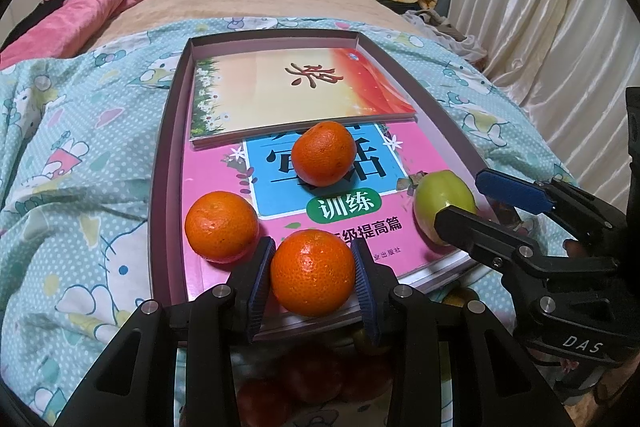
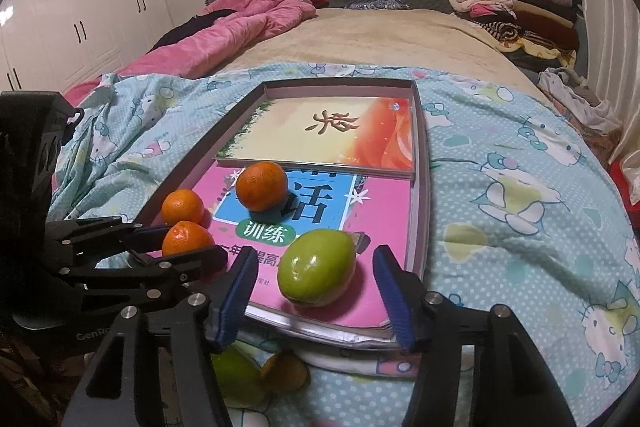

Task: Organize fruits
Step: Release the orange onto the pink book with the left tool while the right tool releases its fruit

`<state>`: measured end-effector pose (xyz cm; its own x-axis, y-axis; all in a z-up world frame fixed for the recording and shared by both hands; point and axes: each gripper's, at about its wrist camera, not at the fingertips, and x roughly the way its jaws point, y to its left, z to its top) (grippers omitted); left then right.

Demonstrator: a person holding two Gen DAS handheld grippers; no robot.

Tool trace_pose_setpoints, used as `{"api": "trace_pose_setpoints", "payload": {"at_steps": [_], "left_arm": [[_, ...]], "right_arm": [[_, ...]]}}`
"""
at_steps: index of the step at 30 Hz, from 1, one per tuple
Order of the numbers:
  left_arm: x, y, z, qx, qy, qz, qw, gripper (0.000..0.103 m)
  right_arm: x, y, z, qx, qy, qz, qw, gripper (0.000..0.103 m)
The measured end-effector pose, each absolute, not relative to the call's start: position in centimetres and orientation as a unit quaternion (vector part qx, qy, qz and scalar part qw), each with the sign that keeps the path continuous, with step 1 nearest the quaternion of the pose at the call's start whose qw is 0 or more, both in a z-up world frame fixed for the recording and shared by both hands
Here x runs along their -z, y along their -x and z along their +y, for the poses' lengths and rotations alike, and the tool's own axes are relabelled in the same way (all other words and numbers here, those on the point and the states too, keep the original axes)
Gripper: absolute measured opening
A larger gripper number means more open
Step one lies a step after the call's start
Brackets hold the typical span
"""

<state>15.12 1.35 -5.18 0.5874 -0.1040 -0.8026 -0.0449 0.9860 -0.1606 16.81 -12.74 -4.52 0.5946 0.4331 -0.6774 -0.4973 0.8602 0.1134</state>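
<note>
A shallow box point(image 1: 168, 147) lies on the bed with a pink book point(image 1: 216, 171) and a second book point(image 1: 280, 87) inside. My left gripper point(image 1: 312, 245) is shut on an orange point(image 1: 314, 273) at the pink book's near edge. Two more oranges point(image 1: 221, 227) point(image 1: 324, 153) rest on the book. My right gripper point(image 2: 316, 255) is open around a green fruit point(image 2: 316, 269) that sits on the book, with a gap at each pad. The left gripper point(image 2: 180, 247) and its held orange point(image 2: 186, 237) also show in the right wrist view.
The box rests on a teal cartoon-print blanket point(image 2: 520, 187). More fruit lies under the grippers by the box's near edge: a green one point(image 2: 232, 367) and a brownish one point(image 2: 284, 371). A pink quilt point(image 2: 240, 23), folded clothes point(image 2: 500, 3) and a curtain point(image 1: 540, 7) lie farther off.
</note>
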Motion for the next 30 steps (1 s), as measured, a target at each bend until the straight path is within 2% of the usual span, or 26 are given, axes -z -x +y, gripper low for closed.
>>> {"api": "trace_pose_setpoints", "payload": {"at_steps": [10,14,20,24,30], "left_arm": [[5.0,-14.8,1.4,0.012,0.085,0.46,0.884,0.041],[4.7,-14.6,1.1,0.02,0.086,0.453,0.887,0.048],[4.4,-14.4,1.2,0.022,0.092,0.451,0.888,0.05],[4.0,-14.2,1.5,0.023,0.098,0.445,0.89,0.059],[3.2,-13.8,1.8,0.026,0.106,0.431,0.896,0.065]], "right_arm": [[4.2,-16.9,-13.5,-0.251,0.029,0.36,0.898,0.066],[4.1,-17.1,-14.1,-0.243,0.015,0.36,0.901,0.067],[3.8,-17.1,-14.5,-0.238,0.005,0.353,0.905,0.068],[3.6,-17.1,-14.9,-0.238,-0.004,0.349,0.907,0.069],[3.4,-16.8,-14.9,-0.238,-0.002,0.343,0.909,0.071]]}}
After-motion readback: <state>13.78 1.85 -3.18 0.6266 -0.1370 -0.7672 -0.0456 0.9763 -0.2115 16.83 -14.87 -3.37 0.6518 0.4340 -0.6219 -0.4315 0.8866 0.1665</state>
